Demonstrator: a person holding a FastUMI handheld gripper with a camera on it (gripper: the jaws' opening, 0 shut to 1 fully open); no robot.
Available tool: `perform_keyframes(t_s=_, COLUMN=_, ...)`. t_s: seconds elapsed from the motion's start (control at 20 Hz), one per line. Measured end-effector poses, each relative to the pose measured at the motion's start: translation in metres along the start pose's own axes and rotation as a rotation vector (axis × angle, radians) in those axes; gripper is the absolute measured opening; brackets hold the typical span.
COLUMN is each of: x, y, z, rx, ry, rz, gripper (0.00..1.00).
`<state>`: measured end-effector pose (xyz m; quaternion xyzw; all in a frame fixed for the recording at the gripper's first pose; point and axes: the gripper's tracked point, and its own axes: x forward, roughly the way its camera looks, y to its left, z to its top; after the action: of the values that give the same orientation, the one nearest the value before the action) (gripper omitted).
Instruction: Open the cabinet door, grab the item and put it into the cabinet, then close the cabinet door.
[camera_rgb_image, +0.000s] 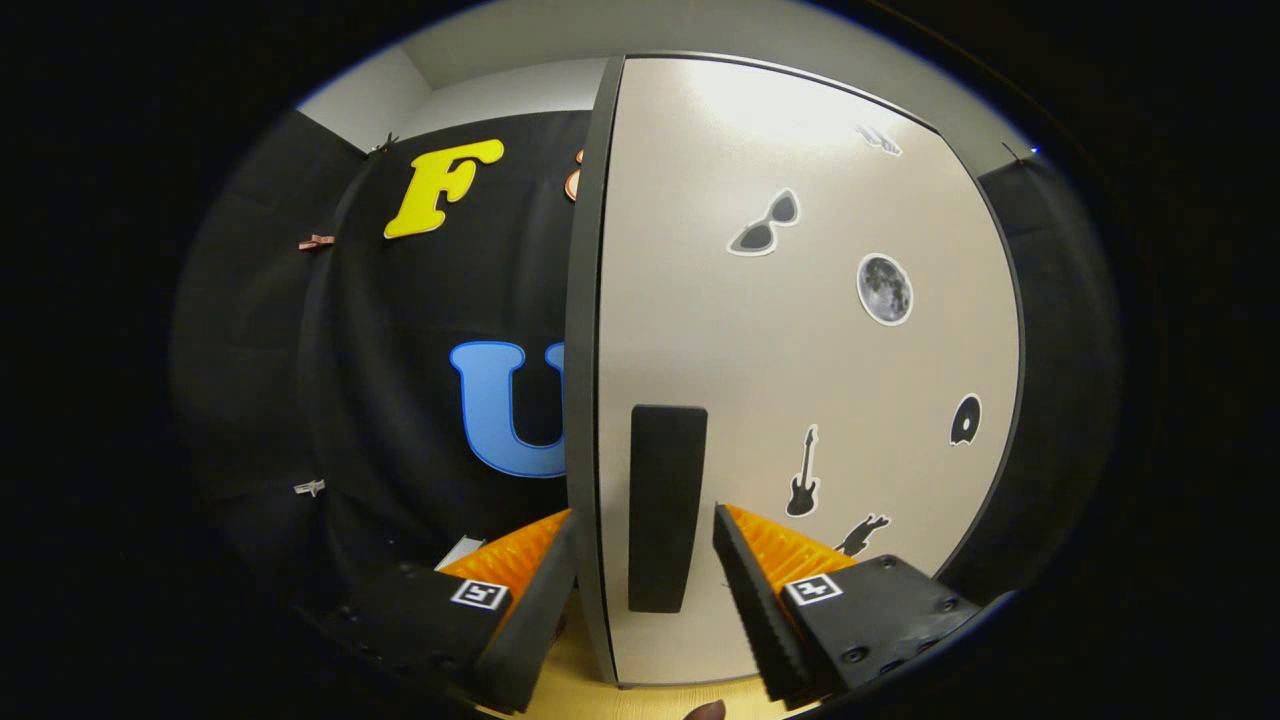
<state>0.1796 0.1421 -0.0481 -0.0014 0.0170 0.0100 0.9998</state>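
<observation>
A pale cabinet door (800, 380) with a dark edge fills the space ahead, close to the fingers. It carries small stickers: sunglasses, a moon, a guitar and others. Near its left edge sits a black vertical handle (666, 505). My gripper (645, 560) is open, and the handle stands between the two fingers with gaps on both sides. The left finger (540, 610) reaches past the door's left edge; the right finger (750, 590) lies in front of the door face. Neither finger touches the handle.
A light wooden surface (600, 690) runs under the fingers and the cabinet's base. Black booth cloth hangs to the left of the door and behind it.
</observation>
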Motion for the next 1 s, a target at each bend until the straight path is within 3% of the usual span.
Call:
perform_keyframes(t_s=0.05, x=0.005, y=-0.001, z=0.001, rx=-0.017, ry=-0.009, rz=-0.015, gripper=0.75)
perform_keyframes(t_s=0.1, x=0.007, y=-0.008, z=0.003, rx=-0.044, ry=-0.022, rz=-0.049, gripper=0.71)
perform_keyframes(t_s=0.15, x=0.008, y=-0.013, z=0.003, rx=-0.065, ry=-0.027, rz=-0.073, gripper=0.58)
perform_keyframes(t_s=0.25, x=0.012, y=-0.01, z=-0.003, rx=-0.046, ry=-0.006, rz=-0.066, gripper=0.44)
perform_keyframes(t_s=0.3, x=0.008, y=-0.01, z=0.003, rx=-0.02, ry=-0.027, rz=-0.063, gripper=0.45)
perform_keyframes(t_s=0.45, x=0.013, y=-0.012, z=0.0, rx=-0.019, ry=-0.019, rz=-0.057, gripper=0.27)
perform_keyframes(t_s=0.55, x=0.011, y=-0.012, z=-0.001, rx=-0.004, ry=0.002, rz=-0.038, gripper=0.22)
perform_keyframes(t_s=1.0, x=-0.021, y=-0.012, z=-0.001, rx=0.018, ry=0.031, rz=0.051, gripper=0.22)
